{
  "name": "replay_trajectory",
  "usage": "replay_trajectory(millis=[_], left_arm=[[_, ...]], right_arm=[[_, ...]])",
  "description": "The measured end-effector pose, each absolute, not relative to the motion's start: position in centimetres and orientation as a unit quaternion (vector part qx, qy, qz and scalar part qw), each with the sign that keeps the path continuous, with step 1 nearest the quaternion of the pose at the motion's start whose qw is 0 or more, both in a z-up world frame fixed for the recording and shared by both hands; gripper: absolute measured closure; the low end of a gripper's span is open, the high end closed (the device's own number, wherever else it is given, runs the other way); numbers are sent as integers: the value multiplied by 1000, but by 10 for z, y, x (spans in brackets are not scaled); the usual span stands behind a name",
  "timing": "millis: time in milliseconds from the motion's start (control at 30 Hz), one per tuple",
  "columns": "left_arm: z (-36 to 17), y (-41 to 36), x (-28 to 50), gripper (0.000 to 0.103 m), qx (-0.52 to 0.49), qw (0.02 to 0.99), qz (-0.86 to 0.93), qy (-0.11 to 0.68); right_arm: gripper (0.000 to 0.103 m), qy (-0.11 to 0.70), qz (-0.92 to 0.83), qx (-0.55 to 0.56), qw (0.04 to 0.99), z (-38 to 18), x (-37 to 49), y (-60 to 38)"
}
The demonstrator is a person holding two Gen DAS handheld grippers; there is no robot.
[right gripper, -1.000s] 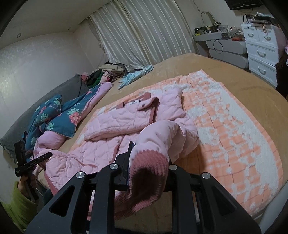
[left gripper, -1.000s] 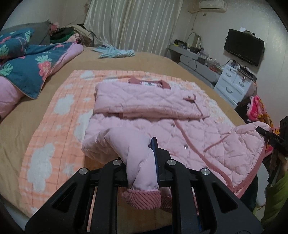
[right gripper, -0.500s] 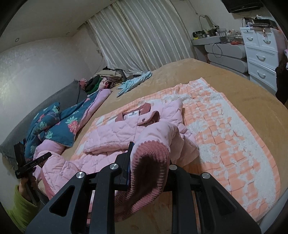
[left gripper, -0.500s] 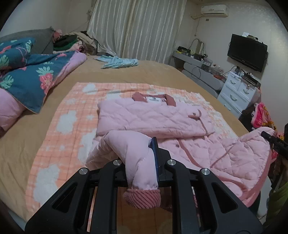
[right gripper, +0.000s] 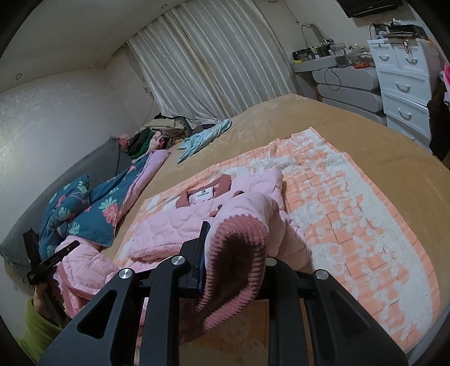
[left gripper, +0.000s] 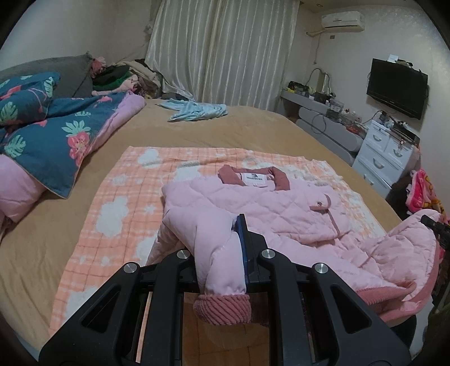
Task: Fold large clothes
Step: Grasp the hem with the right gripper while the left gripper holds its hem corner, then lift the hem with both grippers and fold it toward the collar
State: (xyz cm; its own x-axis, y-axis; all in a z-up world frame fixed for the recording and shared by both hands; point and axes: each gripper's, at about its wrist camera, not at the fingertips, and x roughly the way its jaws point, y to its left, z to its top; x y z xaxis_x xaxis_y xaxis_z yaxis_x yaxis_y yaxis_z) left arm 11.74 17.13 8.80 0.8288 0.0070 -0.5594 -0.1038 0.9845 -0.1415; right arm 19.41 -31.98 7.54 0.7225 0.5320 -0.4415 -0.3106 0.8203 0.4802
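Gripping the pink jacket [left gripper: 281,214], both hand-held grippers have lifted its hem higher.

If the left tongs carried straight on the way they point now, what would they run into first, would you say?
Most likely the folded body of the quilted pink jacket lying on the orange checked blanket; the left tongs already grip its hem, though depth is uncertain.

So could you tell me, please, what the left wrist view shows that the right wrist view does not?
Only the left wrist view shows the white wall air conditioner and the whole black flat television. Only the right wrist view shows a hand in a green sleeve. Both share the pink quilted jacket on the orange checked blanket, with the left gripper and right gripper each shut on it.
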Motion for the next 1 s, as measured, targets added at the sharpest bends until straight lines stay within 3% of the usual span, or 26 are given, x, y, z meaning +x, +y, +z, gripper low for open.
replay_trajectory(millis=[667,1000], left_arm=[[95,179,176,94,-76,950,74,293],[90,184,196,94,-78,947,88,300]], right_arm=[[84,326,224,234,888,75,264,-323],[70,333,270,326,842,68,300,-330]])
